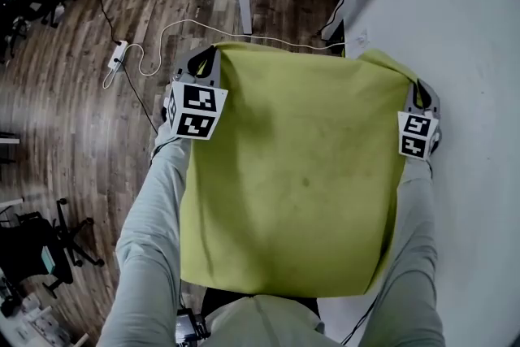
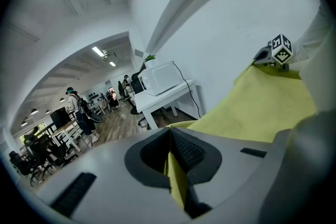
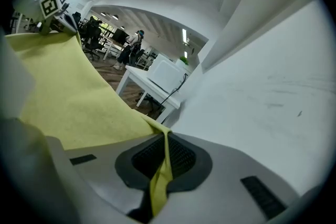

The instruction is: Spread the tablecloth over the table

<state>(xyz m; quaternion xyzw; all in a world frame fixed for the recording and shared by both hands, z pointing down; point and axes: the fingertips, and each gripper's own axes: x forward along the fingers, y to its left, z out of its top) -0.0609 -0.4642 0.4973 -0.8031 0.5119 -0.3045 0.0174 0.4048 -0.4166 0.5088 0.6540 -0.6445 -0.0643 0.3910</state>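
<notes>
Your light-grey sleeves sit closest, one forearm out on each side of the load. White tabletop runs down your right side. Yellow-green fabric tablecloth is mostly off it. It's held up in front of you, far edge taut between the grippers, near edge sagging toward your body, only the right part above the tabletop. Left hand-held gripper is clamped on the far-left corner, right hand-held gripper on the far-right corner. Each has its jaws closed on a thin fold of cloth.

Handling, my read: light, limp, no stiffness. Likely to billow and crease, and could creep out of the pads if yanked. Corner grips look right. Hold tension across that far edge and carry it over to the right.
</notes>
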